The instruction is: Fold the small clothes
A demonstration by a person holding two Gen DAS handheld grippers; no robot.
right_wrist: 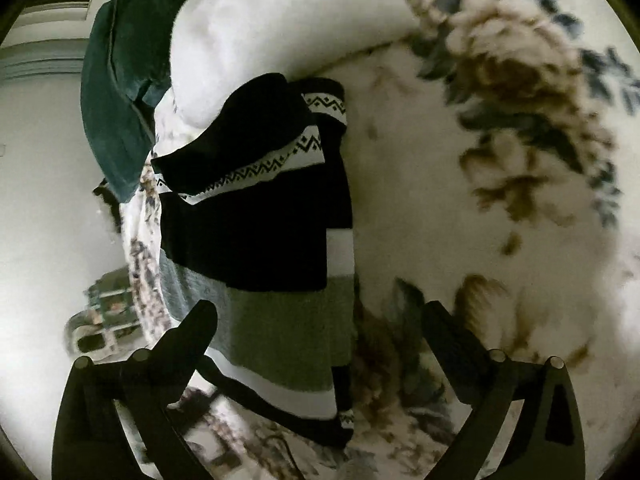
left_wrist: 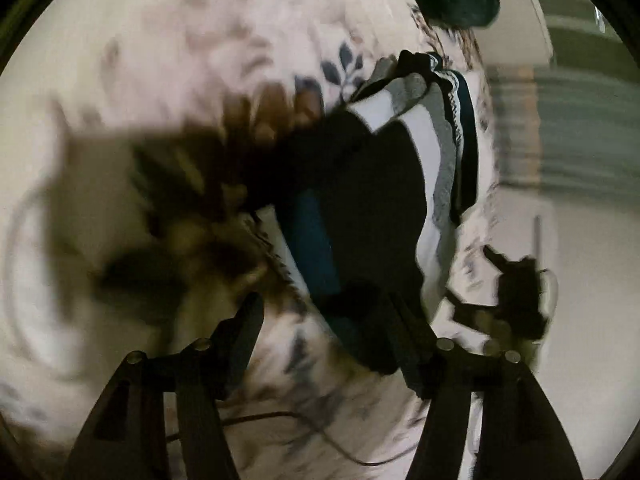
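Note:
A folded knit garment (right_wrist: 256, 220) with black, white and grey stripes and a zigzag band lies flat on the floral bedspread (right_wrist: 500, 200), near the bed's edge. My right gripper (right_wrist: 320, 320) stands wide open over its grey stripe, one finger on each side, and the pads touch nothing. In the blurred left wrist view the same garment (left_wrist: 380, 200) runs from the centre to the upper right. My left gripper (left_wrist: 326, 320) is open at the garment's dark near end, and its right finger (left_wrist: 404, 320) overlaps the black cloth.
A teal pillow (right_wrist: 116, 100) and a white pillow (right_wrist: 248, 32) lie beyond the garment. The bed edge and pale floor (right_wrist: 48, 220) are on the left of the right wrist view. A thin cable (left_wrist: 280, 416) crosses the bedspread near my left gripper.

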